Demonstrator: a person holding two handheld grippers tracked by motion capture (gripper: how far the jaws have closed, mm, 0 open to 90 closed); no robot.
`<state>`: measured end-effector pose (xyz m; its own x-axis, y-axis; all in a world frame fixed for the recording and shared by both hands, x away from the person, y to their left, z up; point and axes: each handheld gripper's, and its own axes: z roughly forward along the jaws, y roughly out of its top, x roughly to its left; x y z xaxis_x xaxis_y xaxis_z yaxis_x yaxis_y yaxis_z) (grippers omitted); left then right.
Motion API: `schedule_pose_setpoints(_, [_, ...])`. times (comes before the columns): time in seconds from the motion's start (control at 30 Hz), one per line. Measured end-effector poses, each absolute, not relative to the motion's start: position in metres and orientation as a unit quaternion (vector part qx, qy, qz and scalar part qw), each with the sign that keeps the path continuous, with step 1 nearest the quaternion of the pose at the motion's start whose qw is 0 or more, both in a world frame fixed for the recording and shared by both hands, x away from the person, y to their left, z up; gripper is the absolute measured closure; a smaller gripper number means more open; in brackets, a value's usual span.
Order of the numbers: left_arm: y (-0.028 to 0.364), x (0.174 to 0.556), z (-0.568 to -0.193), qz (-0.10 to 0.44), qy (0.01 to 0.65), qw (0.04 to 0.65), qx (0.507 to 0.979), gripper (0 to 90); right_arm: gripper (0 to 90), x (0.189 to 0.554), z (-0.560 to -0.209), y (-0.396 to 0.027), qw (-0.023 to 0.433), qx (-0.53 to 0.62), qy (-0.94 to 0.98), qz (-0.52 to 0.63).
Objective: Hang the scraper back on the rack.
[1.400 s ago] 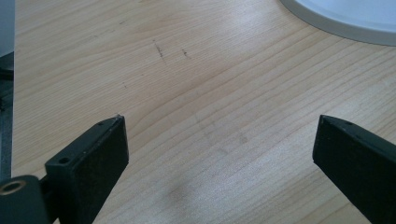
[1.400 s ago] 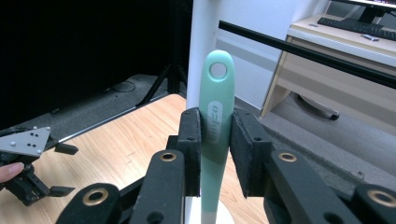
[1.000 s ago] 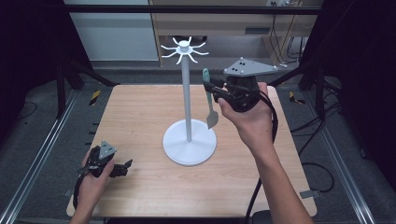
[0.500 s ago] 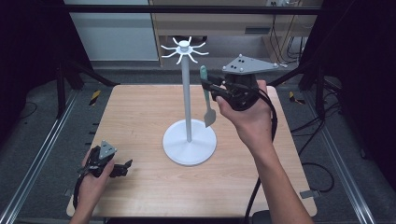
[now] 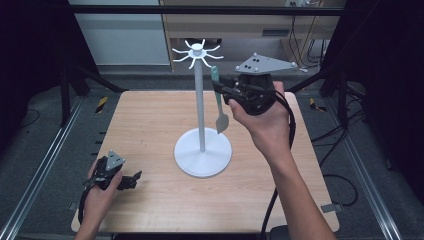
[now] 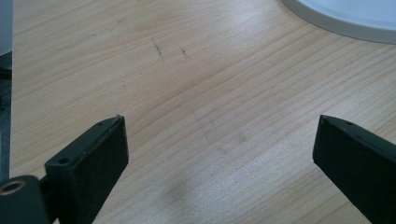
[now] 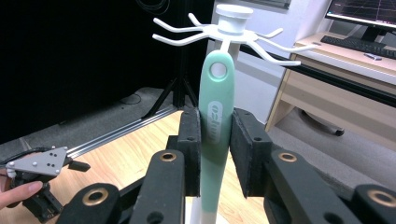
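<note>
A white hook stand (image 5: 199,100) rises from a round base (image 5: 203,152) at the table's middle, and its ring of hooks (image 5: 196,51) sits at the top. My right gripper (image 5: 217,87) is shut on the handle of a pale green spatula (image 5: 219,100), which hangs upright just right of the pole. In the right gripper view the spatula (image 7: 216,116) stands between the jaws of this gripper (image 7: 215,135), its handle hole just below the hooks (image 7: 229,28). My left gripper (image 5: 134,177) rests open on the table's front left corner. Bare wood shows between the jaws of the left gripper (image 6: 219,154).
The wooden table (image 5: 150,120) has metal rails along its left and right sides. The stand's base (image 6: 345,18) lies ahead of the left gripper. Beyond the table stand a desk (image 7: 336,70) with a keyboard and dark tripod legs (image 7: 180,93).
My right gripper has risen slightly with the spatula, bringing the handle's top nearer the hooks. The left gripper has stayed put.
</note>
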<state>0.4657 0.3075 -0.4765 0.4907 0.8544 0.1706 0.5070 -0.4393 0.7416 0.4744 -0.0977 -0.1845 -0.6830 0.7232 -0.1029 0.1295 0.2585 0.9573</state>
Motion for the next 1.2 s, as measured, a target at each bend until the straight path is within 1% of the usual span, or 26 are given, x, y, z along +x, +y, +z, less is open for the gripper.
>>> schedule_pose_setpoints(1.2, [0.307,0.466,-0.477,0.274,0.425,0.321,0.801,3.2,74.4,0.488,-0.181,-0.087,0.269,0.297,0.752,0.524])
